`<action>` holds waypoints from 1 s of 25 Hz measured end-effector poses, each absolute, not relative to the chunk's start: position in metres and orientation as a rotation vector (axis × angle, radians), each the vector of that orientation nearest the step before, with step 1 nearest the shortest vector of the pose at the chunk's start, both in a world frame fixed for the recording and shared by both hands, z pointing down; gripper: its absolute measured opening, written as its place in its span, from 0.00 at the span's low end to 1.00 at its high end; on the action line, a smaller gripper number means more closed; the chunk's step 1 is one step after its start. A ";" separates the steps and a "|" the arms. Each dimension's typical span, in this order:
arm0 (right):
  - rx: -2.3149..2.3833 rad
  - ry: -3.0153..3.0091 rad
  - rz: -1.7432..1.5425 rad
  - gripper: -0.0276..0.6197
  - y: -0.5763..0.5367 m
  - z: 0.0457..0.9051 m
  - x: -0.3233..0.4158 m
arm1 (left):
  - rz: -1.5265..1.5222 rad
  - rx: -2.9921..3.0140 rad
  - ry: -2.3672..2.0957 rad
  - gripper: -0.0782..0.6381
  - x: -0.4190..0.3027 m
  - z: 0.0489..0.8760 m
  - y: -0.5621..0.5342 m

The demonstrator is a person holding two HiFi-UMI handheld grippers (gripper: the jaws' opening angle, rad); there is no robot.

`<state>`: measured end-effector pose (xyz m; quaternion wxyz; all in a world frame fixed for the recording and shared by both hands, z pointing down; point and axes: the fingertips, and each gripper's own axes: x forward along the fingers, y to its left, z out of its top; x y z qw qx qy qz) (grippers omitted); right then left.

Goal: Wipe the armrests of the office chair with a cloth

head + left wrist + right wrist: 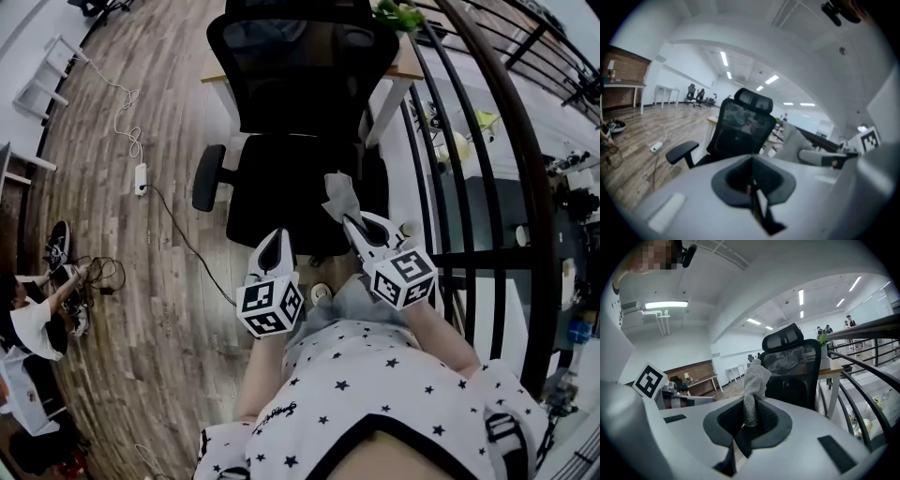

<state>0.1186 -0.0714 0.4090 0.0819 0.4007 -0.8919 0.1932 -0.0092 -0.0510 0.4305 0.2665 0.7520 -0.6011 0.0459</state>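
The right gripper (349,223) is clamping a grey cloth (337,195) between its jaws and holding it in front of the black mesh office chair (298,66) at twelve o'clock. The left gripper (274,246) is hovering just beside it, jaws pressed together on nothing. Wiping is seemingly not yet starting, since the cloth is appearing clear of the one armrest (208,176) in view. The next move is calling for carrying the cloth to that pad at ten o'clock and laying it flat.

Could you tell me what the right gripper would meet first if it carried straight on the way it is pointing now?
Most likely the office chair, at its mesh backrest, which lies straight ahead of the right gripper and the cloth it is shut on; depth is hard to judge.
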 end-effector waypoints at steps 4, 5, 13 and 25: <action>1.235 -2.633 0.591 0.09 -0.077 0.419 0.122 | 0.167 2.037 -1.601 0.12 -0.012 0.442 -0.052; 1.241 -2.621 0.588 0.09 -0.079 0.423 0.124 | 0.169 2.035 -1.597 0.12 -0.012 0.445 -0.052; 1.277 -2.548 0.599 0.09 -0.124 0.451 0.154 | 0.185 2.012 -1.569 0.12 0.007 0.459 -0.072; 1.324 -2.400 0.639 0.09 -0.205 0.520 0.220 | 0.275 1.944 -1.543 0.12 0.036 0.496 -0.119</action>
